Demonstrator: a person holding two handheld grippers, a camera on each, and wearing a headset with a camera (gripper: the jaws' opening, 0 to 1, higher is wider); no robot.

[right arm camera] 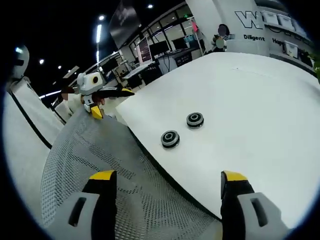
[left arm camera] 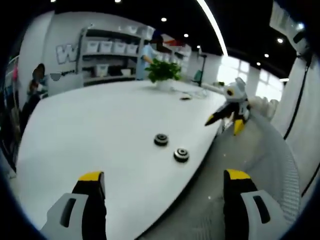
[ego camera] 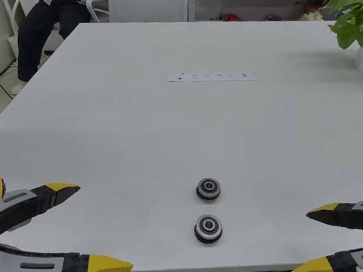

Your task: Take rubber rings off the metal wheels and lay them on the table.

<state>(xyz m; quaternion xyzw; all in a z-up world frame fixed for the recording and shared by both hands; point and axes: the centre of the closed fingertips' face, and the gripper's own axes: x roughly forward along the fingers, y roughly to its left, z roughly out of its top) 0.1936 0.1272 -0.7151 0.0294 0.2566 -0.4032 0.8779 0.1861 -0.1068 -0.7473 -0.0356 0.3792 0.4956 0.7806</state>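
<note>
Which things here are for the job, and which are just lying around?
For the job: near wheel, far wheel, rubber rings on both; left gripper, right gripper, both open; table.
Just around: socket strip, plant, person.

Far metal wheel point(ego camera: 208, 189) and near metal wheel point(ego camera: 208, 228) lie flat, apart, black rubber rings point(ego camera: 197, 230) on

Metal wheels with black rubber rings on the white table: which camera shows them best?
The head view: the near metal wheel and far wheel look largest and sharpest, seen from above. Both gripper views show them smaller, blurrier, at a low angle.
</note>
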